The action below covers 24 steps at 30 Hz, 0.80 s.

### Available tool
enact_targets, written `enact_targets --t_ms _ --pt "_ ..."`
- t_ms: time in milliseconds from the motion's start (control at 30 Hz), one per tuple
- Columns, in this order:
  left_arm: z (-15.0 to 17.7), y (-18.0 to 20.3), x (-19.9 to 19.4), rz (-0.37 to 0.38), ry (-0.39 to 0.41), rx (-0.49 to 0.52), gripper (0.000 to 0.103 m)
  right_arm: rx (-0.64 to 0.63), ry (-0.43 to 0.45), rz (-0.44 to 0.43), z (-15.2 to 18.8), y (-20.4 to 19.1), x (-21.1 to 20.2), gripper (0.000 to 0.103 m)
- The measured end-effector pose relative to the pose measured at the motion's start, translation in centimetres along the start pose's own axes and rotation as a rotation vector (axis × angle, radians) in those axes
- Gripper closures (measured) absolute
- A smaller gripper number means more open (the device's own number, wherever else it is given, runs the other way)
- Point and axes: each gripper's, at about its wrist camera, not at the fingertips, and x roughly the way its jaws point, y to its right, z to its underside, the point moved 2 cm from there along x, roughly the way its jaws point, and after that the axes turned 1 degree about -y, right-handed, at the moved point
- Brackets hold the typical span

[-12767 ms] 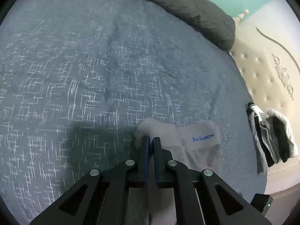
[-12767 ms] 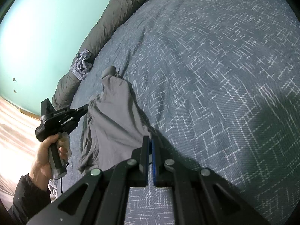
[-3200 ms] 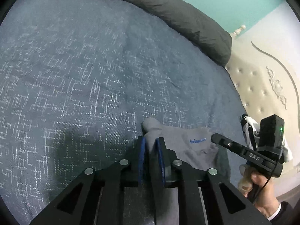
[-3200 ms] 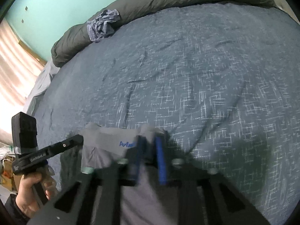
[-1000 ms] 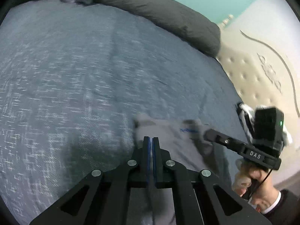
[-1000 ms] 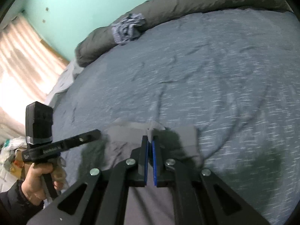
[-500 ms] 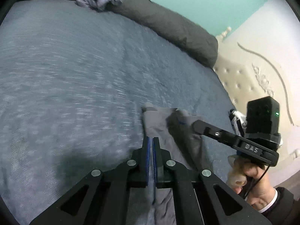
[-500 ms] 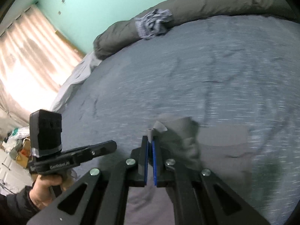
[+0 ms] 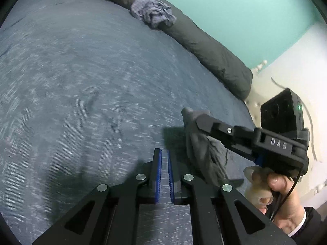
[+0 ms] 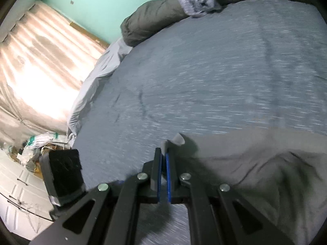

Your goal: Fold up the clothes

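**Grey garment pinched by the right jaws, left jaws free of it**

The grey garment is gathered at one corner in the right gripper. From the left wrist view it droops from those tips in a bunched, creased fall towards the bed. In the right wrist view the same cloth spreads out to the right over the bed cover, wrinkled, with a small tab of fabric poking up past the tips of the right gripper. Its jaws are clamped tight on that corner, with the cloth between the blue pads.

The left gripper stands just left of the hanging cloth and apart from it. Its jaws have just been parting and now show a narrow gap, with only the bed cover visible through it. A hand in a dark sleeve with a white cuff grips the handle of the right gripper.

The bed cover is blue-grey with a fine pale fleck, blurred in both views. Along its far edge lies a dark rolled duvet with a crumpled blue-grey cloth on top. Behind it is a teal wall, and a cream padded headboard stands at the right. The right wrist view shows a sunlit curtain beyond the bed's other side
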Motion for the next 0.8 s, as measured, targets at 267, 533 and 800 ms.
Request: enact_targets --t_ms 267,533,800 --pt "-0.2 -2.4 -0.3 -0.004 0.028 -0.054 0.093 0.065 -0.067 -0.045 -1.2 -0.1 5.0 0.096" --pt "0.3 -1.9 1.5 0.008 -0.015 -0.043 0.085 0.021 -0.049 0.005 -2.4 0.6 1.9 0.066" --pt "-1.0 -1.1 2.0 0.0 0.005 -0.045 0.074 0.098 0.07 0.216 -2.3 9.8 -9.7 0.066"
